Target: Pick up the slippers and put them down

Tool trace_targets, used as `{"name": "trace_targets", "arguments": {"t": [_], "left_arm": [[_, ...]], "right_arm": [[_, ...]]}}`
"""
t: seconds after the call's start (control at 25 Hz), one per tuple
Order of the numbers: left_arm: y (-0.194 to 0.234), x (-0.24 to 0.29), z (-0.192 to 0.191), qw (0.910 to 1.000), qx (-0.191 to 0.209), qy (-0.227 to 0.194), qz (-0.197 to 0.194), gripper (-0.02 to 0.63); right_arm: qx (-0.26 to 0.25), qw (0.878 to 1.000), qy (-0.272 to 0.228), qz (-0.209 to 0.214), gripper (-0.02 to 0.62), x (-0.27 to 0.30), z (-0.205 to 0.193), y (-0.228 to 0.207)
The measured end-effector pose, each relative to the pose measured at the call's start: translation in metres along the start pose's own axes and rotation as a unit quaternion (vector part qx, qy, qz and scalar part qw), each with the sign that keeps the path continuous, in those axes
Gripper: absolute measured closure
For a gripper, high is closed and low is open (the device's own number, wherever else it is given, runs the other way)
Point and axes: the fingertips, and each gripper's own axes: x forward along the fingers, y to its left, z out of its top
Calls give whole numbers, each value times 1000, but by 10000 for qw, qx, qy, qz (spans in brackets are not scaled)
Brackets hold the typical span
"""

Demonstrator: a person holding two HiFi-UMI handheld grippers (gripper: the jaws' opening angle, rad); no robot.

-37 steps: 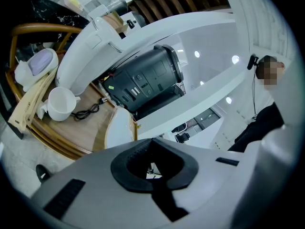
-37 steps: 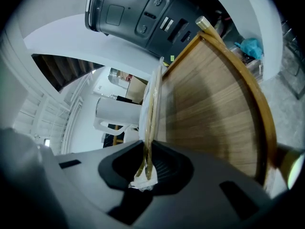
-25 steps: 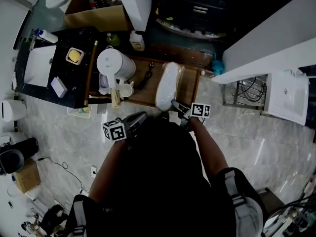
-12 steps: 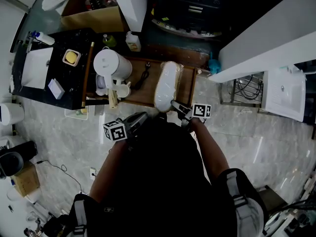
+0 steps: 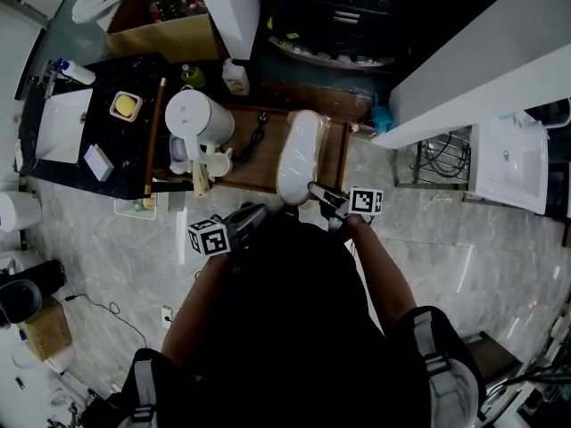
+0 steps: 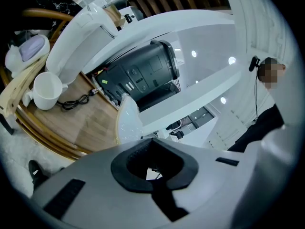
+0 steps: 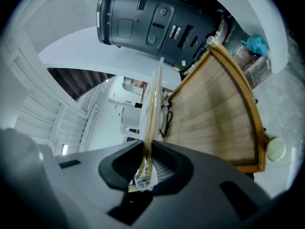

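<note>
Over the near rim of the wooden table [image 5: 260,169], my right gripper [image 5: 315,188] is pinched on the plastic wrap of the slippers [image 5: 299,150]. The white pair stretches away from me along the table's right half, its far end close to the back rail. To its left there is bare wood, then the power cord [image 5: 259,135], the cup [image 5: 226,161] and the white kettle [image 5: 198,114], so that side is crowded. To the right, the table's raised edge runs just beside the package, with open marble floor [image 5: 428,239] beyond it.

My left gripper [image 5: 256,213] hangs short of the near rim, its jaws drawn together with nothing between them.

From above I cannot see the grip itself. The right gripper view shows it: the slippers [image 7: 152,104] stand edge-on, thin as a blade, and crumpled wrap sits squeezed between the pads of the right gripper [image 7: 145,165]. It also shows a dark appliance [image 7: 157,20] behind the table and a teal thing [image 7: 257,43] past the far corner. The left gripper view looks over the left gripper [image 6: 155,163] at the slippers [image 6: 127,123] side-on, with the cup [image 6: 46,87] and cord [image 6: 76,100] well apart from them
</note>
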Motion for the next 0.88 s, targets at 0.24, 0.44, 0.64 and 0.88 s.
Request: {"name": "trace_targets", "arguments": {"t": [0.24,0.44,0.64,0.88], "left_arm": [[-1,1,-4,10000,23,55,-15,595],[-5,1,-8,9999,43,90,-49,595],[-6,-3,-6,10000,37,57,-63,595],[-6,-3,-6,9998,95,142,-113,595]], "right_arm": [[-25,9998,-67,204,531,-4,-5,13],[76,9997,-181,130,531,-14,-10,14],[-18,9991,-312,302,531,-19,-9,28],[-138,9975,-483,490,531,-25,-4,45]]}}
